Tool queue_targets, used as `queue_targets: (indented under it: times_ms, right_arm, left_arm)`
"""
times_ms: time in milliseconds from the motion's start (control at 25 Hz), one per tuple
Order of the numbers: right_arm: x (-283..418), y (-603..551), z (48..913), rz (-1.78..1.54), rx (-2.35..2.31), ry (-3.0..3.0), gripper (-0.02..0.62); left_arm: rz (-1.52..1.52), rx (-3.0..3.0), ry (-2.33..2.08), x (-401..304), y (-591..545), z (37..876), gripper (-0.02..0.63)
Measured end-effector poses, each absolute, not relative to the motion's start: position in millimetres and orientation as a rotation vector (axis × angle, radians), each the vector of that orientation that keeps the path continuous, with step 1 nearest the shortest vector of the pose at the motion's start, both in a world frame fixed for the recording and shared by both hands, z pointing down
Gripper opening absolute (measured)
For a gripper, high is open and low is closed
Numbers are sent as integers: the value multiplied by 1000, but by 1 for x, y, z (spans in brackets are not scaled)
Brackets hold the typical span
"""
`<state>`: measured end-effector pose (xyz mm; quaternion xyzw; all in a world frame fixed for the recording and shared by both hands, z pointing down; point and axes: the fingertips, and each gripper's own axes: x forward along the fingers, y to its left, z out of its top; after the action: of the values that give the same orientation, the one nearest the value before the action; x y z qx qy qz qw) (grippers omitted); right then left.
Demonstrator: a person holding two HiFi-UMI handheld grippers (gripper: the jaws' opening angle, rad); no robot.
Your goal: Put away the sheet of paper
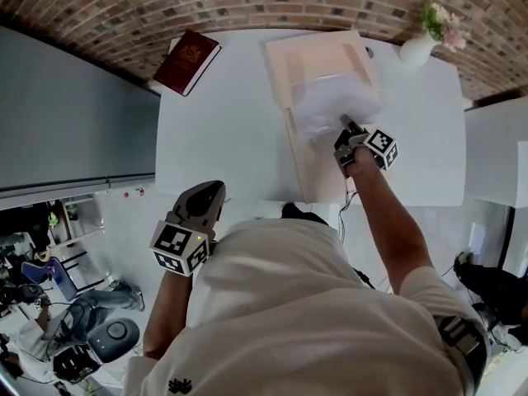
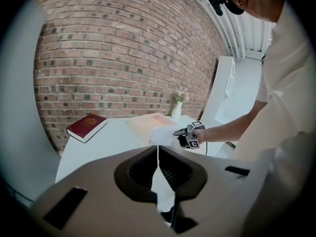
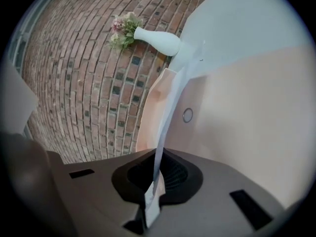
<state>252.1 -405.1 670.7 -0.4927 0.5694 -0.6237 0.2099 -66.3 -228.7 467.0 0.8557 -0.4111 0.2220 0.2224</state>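
Observation:
A thin, translucent white sheet of paper (image 1: 334, 104) hangs over an open pale pink folder (image 1: 318, 60) on the white table (image 1: 223, 139). My right gripper (image 1: 345, 127) is shut on the sheet's near edge. In the right gripper view the sheet (image 3: 170, 112) runs edge-on up from between the closed jaws of the right gripper (image 3: 157, 158), in front of the folder (image 3: 247, 112) and its round snap (image 3: 187, 115). My left gripper (image 1: 213, 190) is off the table's near-left edge, shut and empty. The left gripper view shows its jaws closed, the left gripper (image 2: 158, 154) pointing toward the right gripper (image 2: 190, 134).
A dark red book (image 1: 188, 60) lies at the table's far left corner. A white vase with flowers (image 1: 419, 46) stands at the far right, next to the folder. A brick wall lies behind the table. White furniture (image 1: 495, 151) stands to the right.

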Motion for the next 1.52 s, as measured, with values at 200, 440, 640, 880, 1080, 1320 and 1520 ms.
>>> queue_targets:
  times_ms: [200, 440, 640, 880, 1080, 1320, 1520]
  right_arm:
    - [244, -430, 673, -1745, -1371, 1585, 28]
    - [236, -458, 681, -1762, -1369, 1600, 28]
    - [231, -473, 686, -1782, -1379, 1606, 28]
    - [228, -488, 685, -1796, -1368, 1589, 28]
    - [226, -502, 684, -1801, -1349, 1552, 29]
    - [224, -518, 680, -1782, -1342, 1566, 42]
    - [222, -524, 679, -1797, -1367, 1610, 127]
  left_arm:
    - [618, 2328, -1156, -67, -234, 470, 29]
    - [620, 2291, -1186, -67, -237, 473, 29]
    - [615, 2252, -1222, -73, -232, 476, 29]
    - [608, 2225, -1248, -72, -229, 477, 29]
    - [605, 2208, -1271, -73, -227, 477, 29]
    - [607, 2202, -1284, -73, -226, 476, 29]
    - [600, 2204, -1289, -71, -223, 475, 29]
